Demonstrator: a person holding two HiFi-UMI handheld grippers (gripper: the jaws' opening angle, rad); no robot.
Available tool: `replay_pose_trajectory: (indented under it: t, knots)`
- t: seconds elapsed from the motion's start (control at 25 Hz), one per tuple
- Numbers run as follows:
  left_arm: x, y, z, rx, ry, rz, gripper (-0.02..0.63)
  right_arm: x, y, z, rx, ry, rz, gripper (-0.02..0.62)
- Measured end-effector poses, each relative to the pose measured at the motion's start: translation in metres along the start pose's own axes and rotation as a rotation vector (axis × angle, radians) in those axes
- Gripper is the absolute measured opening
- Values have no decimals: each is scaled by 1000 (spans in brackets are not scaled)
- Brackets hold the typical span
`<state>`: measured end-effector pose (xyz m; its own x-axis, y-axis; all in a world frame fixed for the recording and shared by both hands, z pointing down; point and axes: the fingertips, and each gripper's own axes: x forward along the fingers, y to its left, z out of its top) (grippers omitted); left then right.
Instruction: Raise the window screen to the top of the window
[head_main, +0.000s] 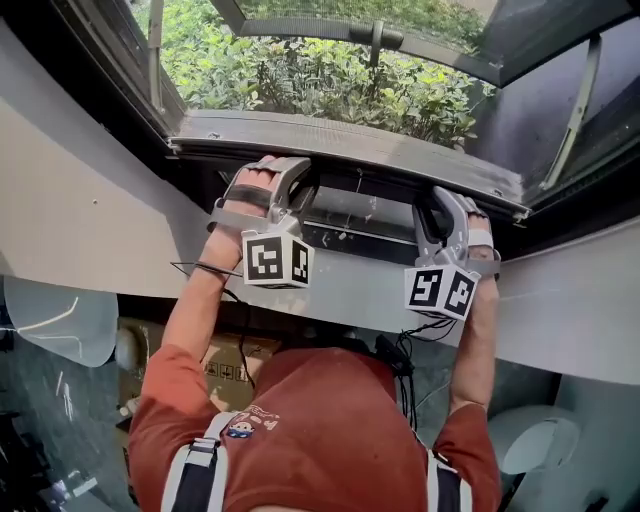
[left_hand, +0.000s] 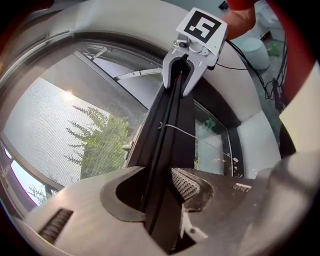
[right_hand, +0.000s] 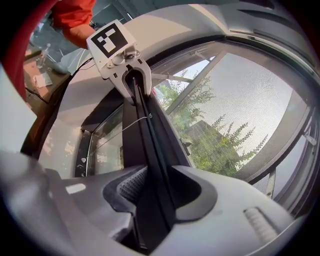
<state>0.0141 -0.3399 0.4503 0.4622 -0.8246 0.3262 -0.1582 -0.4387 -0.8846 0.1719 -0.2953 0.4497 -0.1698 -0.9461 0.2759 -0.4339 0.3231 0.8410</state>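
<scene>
The window screen's dark bottom bar (head_main: 360, 205) runs across the window opening, with grey mesh (left_hand: 60, 115) on its outer side and green bushes showing through. My left gripper (head_main: 272, 178) is shut on the bar's left part, and the bar passes straight between its jaws (left_hand: 160, 195). My right gripper (head_main: 452, 208) is shut on the bar's right part in the same way (right_hand: 155, 195). Each gripper view shows the other gripper clamped further along the bar: the right gripper (left_hand: 187, 65) and the left gripper (right_hand: 132, 75). The mesh (right_hand: 250, 100) stretches away beyond the bar.
A black window frame (head_main: 120, 60) and white curved wall (head_main: 80, 210) surround the opening. A metal stay arm (head_main: 580, 100) slants at the right. A thin cord (left_hand: 175, 129) hangs by the glass pane (left_hand: 212, 145). Cardboard boxes (head_main: 225, 365) and white fixtures (head_main: 60, 320) lie below.
</scene>
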Motion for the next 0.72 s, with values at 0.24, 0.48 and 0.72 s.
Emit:
replay_pose_trajectory:
  t: [0.24,0.48,0.72]
  knots:
    - [-6,3,2,15,-10,22,141,-6,-6,5,-1,-11,2,155]
    - [-12,16,6,21,-19,33,143,-10,-20,13,-12,-23,-25,129]
    - [-18,41,14,41,-44,132,99,-17,-43,21,-48,-46,-118,78]
